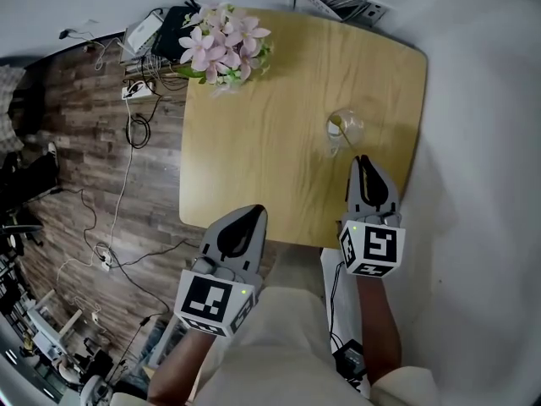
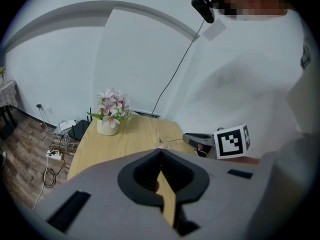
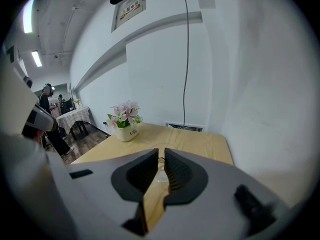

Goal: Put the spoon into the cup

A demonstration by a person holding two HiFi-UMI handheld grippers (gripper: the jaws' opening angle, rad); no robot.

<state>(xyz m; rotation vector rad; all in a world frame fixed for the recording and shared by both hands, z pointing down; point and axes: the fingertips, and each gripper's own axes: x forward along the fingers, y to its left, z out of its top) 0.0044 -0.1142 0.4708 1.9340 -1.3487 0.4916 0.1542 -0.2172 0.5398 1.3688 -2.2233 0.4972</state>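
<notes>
A clear glass cup [image 1: 347, 128] stands on the right part of the wooden table [image 1: 254, 142]. A thin golden spoon [image 1: 344, 139] leans in it, its handle running back to my right gripper [image 1: 363, 161], which is shut on the handle's end just in front of the cup. In the right gripper view the jaws [image 3: 160, 154] stand a narrow slit apart with the spoon [image 3: 160, 159] between the tips and the cup [image 3: 160, 176] under them. My left gripper [image 1: 256, 211] hangs shut and empty at the table's front edge. From the left gripper [image 2: 160, 153] I see the cup [image 2: 160, 145] and spoon handle [image 2: 172, 141].
A white pot of pink flowers [image 1: 224, 45] stands at the table's far left corner. Cables and power strips [image 1: 127, 134] lie on the wooden floor to the left. A white wall runs close along the table's right side.
</notes>
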